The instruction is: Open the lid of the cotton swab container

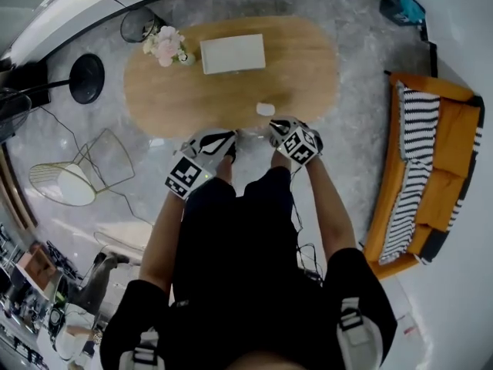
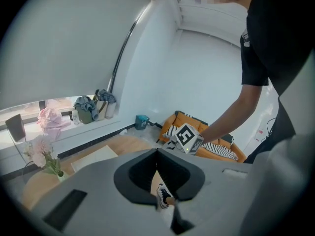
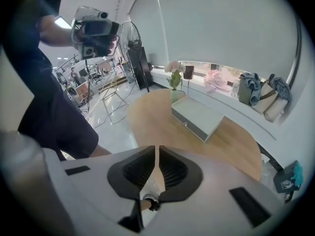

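At room's left, a black stand base (image 1: 86,78) and a wire chair (image 1: 77,174) stand on the grey floor (image 1: 362,91). Next comes an oval wooden table (image 1: 308,68). Flowers (image 1: 165,45) stand at its left end, with a flat white box (image 1: 233,53) just beside them toward the middle. The container (image 1: 265,109), small and white, sits alone on the table's near edge, right of centre and well apart from the box. It is too small to tell how its lid stands. A person in black stands at that near edge with both arms stretched forward. The left gripper (image 2: 157,151) is held just off the edge, left of the container and apart from it. Its jaws are pressed together with nothing between them. The right gripper (image 3: 157,147) is held near the container, on the person's side of it, without touching it. Its jaws are likewise closed and empty. Further right, an orange sofa (image 1: 451,141) with striped cushions (image 1: 420,122) stands against the wall. A teal item (image 1: 406,6) lies on the floor beyond it.
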Available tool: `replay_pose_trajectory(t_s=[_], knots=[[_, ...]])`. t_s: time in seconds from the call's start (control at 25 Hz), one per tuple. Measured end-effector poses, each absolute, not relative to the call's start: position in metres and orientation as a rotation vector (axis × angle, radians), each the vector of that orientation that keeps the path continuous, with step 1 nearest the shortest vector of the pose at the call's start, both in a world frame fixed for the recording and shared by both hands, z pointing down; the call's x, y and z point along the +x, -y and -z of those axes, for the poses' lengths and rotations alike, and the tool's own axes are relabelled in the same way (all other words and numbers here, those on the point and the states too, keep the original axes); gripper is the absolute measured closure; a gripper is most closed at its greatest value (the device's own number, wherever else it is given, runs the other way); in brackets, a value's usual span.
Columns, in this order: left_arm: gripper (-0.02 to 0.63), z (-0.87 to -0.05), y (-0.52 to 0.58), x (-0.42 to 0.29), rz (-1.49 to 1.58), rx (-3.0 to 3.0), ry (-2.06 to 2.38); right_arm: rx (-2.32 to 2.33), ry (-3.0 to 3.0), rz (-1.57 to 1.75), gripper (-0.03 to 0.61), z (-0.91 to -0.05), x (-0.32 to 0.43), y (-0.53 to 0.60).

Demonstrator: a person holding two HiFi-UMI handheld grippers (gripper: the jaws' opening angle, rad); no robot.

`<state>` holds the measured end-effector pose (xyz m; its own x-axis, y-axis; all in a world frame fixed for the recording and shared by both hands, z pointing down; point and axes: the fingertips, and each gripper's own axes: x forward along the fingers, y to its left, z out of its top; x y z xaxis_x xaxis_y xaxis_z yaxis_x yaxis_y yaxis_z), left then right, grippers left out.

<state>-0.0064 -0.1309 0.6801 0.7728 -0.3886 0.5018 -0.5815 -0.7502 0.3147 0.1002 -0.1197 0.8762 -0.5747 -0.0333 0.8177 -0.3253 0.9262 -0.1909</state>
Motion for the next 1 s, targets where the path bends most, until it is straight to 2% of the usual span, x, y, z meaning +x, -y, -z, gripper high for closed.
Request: replay_pose_trajectory(t_s=[0.04,0.12,0.2,0.64,1.0], knots=[[0.614,-0.685,0.131,-0.007,-0.581,2.504,0.73,0.251,2.151,-0.409,0.575,-0.885,0.101,0.122],[0.614,-0.695,0.129,-0.008,-0.611,2.502,0.726,0.244,2.137,-0.423,0.517,-0.901,0.102,0.126],[0.614,-0.702,0.128,-0.009,-0.621,2.497,0.719,0.238,2.125,-0.425,0.485,-0.916,0.102,0.128],[0.614,-0.742,0.122,0.001,-0.613,2.443,0.695,0.197,2.025,-0.359,0.357,-0.996,0.101,0.14],[0.614,-0.759,0.118,-0.007,-0.607,2.393,0.715,0.133,1.962,-0.315,0.33,-1.039,0.1,0.139]])
